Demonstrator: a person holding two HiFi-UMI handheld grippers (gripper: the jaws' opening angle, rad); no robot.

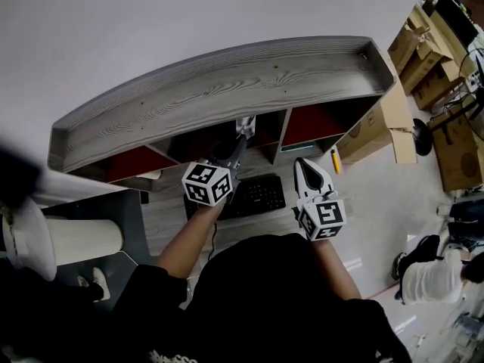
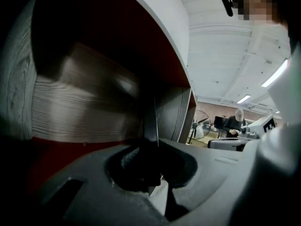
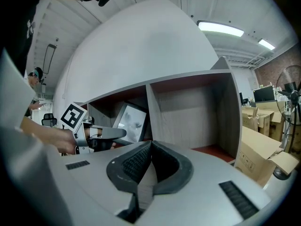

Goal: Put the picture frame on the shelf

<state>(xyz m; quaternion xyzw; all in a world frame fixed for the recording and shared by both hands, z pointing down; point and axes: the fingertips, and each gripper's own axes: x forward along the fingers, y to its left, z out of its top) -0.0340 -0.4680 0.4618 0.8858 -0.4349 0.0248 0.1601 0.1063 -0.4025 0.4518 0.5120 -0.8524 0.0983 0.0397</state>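
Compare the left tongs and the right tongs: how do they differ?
The left tongs clamp the picture frame by its edge; the right tongs are shut on nothing. The left tongs reach into a shelf compartment; the right tongs hang outside it. Both are closed and aimed at the shelf.

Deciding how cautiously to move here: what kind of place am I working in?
Likely a workshop or lab storeroom, not a home: stacked cardboard boxes and a pedestal fan by the shelf, strip lights overhead.
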